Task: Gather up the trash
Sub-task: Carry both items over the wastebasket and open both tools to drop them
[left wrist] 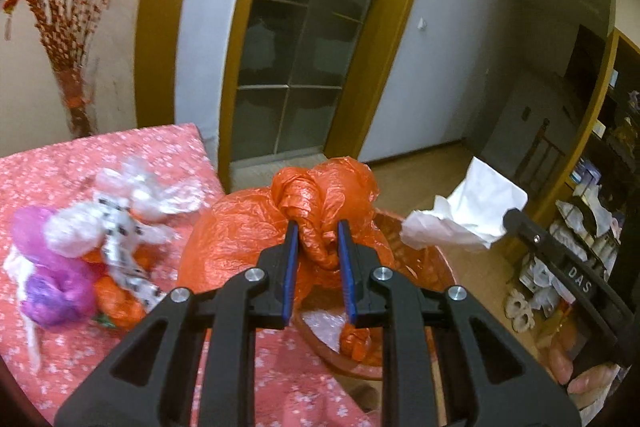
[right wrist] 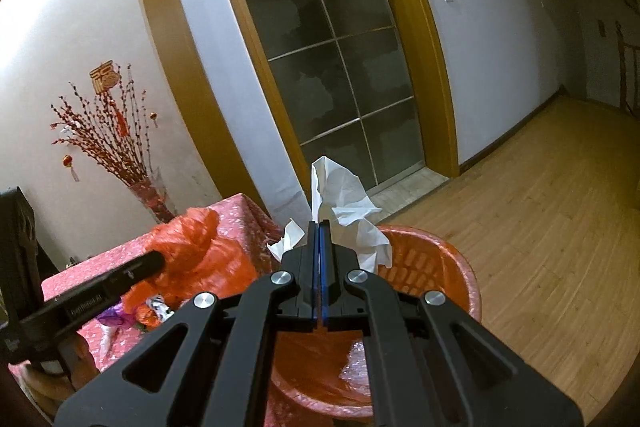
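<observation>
In the left wrist view my left gripper (left wrist: 318, 245) is shut on the twisted knot of a full orange plastic bag (left wrist: 236, 235), which hangs over the table edge and the rim of a red plastic basket (left wrist: 434, 269). My right gripper (right wrist: 319, 227) is shut on a crumpled white tissue (right wrist: 340, 199) above the red plastic basket (right wrist: 436, 259). The tissue (left wrist: 468, 211) and the right gripper (left wrist: 510, 217) also show at the right of the left wrist view. The orange bag (right wrist: 208, 251) and left gripper (right wrist: 154, 263) appear at the left of the right wrist view.
A pink flowered tablecloth (left wrist: 80, 163) carries a heap of purple, white and orange wrappers (left wrist: 100, 243). Bubble wrap (right wrist: 356, 359) lies inside the basket. A vase of red branches (right wrist: 150, 195), a glass door (right wrist: 332, 67), cluttered shelves (left wrist: 592, 227) and wooden floor (right wrist: 540, 207) surround it.
</observation>
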Demonstrator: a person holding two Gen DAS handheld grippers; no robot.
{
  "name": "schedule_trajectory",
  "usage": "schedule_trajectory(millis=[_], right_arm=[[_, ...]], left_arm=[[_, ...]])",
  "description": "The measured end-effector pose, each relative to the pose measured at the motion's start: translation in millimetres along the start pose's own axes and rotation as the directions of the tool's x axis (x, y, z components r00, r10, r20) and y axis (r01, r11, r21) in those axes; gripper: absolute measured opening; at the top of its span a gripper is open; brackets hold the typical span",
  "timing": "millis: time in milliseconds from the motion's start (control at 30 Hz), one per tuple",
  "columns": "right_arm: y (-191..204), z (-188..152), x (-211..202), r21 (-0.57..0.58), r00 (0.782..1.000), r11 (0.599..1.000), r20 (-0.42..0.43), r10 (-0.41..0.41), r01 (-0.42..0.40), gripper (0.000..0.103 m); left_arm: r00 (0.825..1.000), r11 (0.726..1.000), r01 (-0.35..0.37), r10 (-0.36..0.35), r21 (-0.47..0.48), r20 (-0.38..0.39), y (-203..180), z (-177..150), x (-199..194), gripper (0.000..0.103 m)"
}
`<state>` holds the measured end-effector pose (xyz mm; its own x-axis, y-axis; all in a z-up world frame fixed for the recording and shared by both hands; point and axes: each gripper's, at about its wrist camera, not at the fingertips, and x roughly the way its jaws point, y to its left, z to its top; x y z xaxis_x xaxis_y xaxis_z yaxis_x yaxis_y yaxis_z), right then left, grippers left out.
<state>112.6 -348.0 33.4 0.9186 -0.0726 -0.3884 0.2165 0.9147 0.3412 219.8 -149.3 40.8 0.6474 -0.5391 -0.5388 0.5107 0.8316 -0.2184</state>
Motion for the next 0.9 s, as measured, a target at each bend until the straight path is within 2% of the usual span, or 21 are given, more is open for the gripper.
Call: schedule_trajectory(millis=[433, 667, 767, 833, 900], right_arm=[[-21.1, -3.0, 18.8, 0.034, 0.999, 0.999, -0.03, -0.02, 0.021, 0.0], [-27.0, -5.7, 25.7, 0.044, 0.999, 0.999, -0.05, -0.02, 0.022, 0.002], [-30.1, -9.0, 27.8, 0.052, 0.998, 0.998, -0.064, -0.029, 0.032, 0.013], [-30.5, -11.8, 26.4, 0.048, 0.997, 0.998, -0.062, -0.044, 0.047, 0.033], [-28.0, -14.0, 25.3, 0.031, 0.996, 0.998, -0.059, -0.061, 0.062, 0.04]], left_arm=[[0.996, 0.999, 0.043, -0.042, 0.015, -0.081, -18.7, -17.7, 45.1, 0.021], [0.993, 0.999, 0.03, -0.028, 0.019, -0.113, -17.3, -25.9, 60.9, 0.036], [0.992, 1.0, 0.008, -0.006, 0.016, -0.127, -11.0, -30.0, 64.7, 0.043], [0.991, 1.0, -0.01, 0.012, 0.014, -0.13, -5.3, -32.4, 64.8, 0.047], [0.991, 1.0, -0.025, 0.025, 0.007, -0.13, 0.3, -33.6, 63.3, 0.049]])
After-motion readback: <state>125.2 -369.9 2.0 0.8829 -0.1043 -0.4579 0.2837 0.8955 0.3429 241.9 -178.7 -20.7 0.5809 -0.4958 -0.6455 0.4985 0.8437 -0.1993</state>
